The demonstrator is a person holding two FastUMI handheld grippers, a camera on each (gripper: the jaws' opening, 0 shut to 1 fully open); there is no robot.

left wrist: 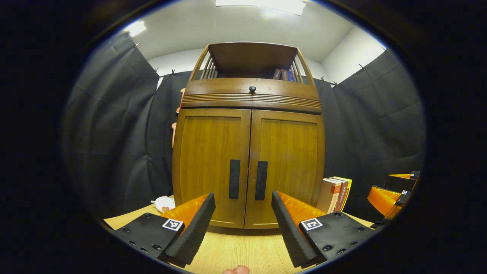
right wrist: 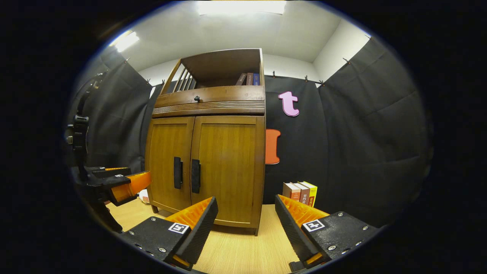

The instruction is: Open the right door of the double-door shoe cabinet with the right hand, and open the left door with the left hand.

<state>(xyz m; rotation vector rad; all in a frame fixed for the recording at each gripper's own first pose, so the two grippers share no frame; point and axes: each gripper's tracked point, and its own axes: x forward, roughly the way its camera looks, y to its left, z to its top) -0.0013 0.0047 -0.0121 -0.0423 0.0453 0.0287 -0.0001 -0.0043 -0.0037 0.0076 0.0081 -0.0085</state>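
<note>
A brown wooden shoe cabinet (left wrist: 249,133) (right wrist: 207,152) stands on the table with both doors shut. The left door (left wrist: 211,163) (right wrist: 169,163) and right door (left wrist: 287,163) (right wrist: 226,167) each carry a dark vertical handle (left wrist: 234,179) (left wrist: 261,180) by the centre seam. My left gripper (left wrist: 243,213) is open, a short way in front of the two handles. My right gripper (right wrist: 246,217) is open too, in front of the cabinet's right corner. In the right gripper view the left gripper (right wrist: 114,182) shows at the left; in the left gripper view the right gripper (left wrist: 393,194) shows at the right edge.
A drawer with a round knob (left wrist: 252,89) and an open shelf holding books (left wrist: 283,74) top the cabinet. Several upright books (left wrist: 336,194) (right wrist: 300,194) stand right of it. A small white object (left wrist: 164,203) lies at its left. The pale wooden table (left wrist: 236,247) runs in front.
</note>
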